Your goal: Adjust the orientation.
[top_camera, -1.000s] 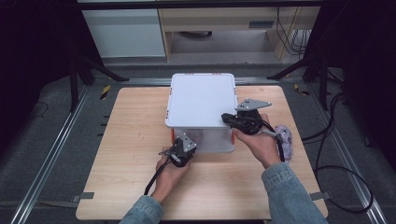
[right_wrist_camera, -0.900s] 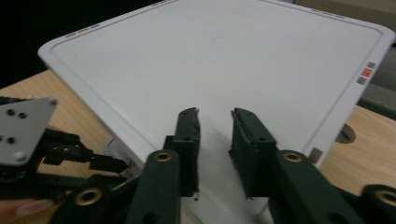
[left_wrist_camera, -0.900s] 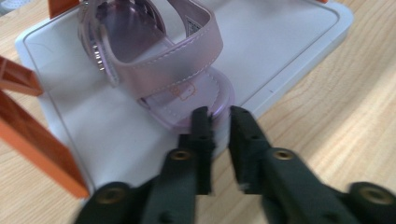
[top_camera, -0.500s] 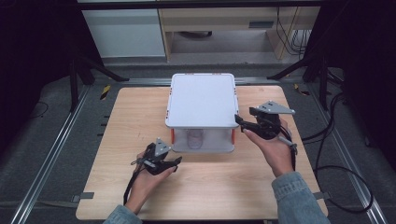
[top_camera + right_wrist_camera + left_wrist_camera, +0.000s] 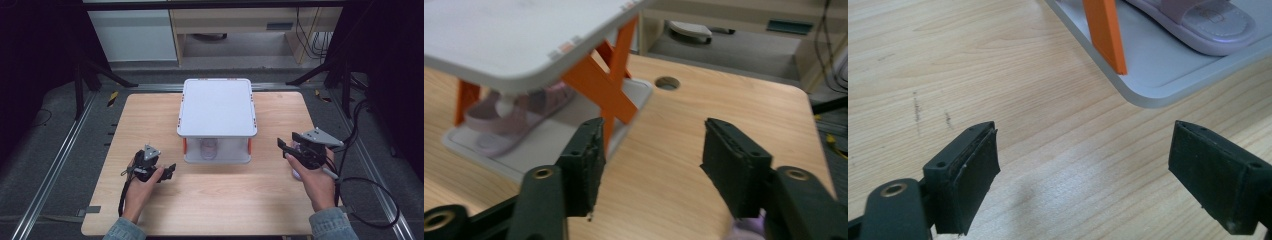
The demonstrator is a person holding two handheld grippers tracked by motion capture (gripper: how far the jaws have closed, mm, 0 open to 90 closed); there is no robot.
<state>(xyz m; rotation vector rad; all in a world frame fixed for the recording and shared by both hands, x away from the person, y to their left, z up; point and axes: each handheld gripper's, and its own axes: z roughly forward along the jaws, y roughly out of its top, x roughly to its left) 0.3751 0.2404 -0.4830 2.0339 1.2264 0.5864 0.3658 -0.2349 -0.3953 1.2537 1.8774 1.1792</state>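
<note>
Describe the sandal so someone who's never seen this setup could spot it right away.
Start at the wooden table and find the two-tier white rack with orange struts at its middle. The sandal lies on the rack's lower shelf, under the top board. It is pale lilac with straps, the one soft, coloured item among white boards and orange struts.
</note>
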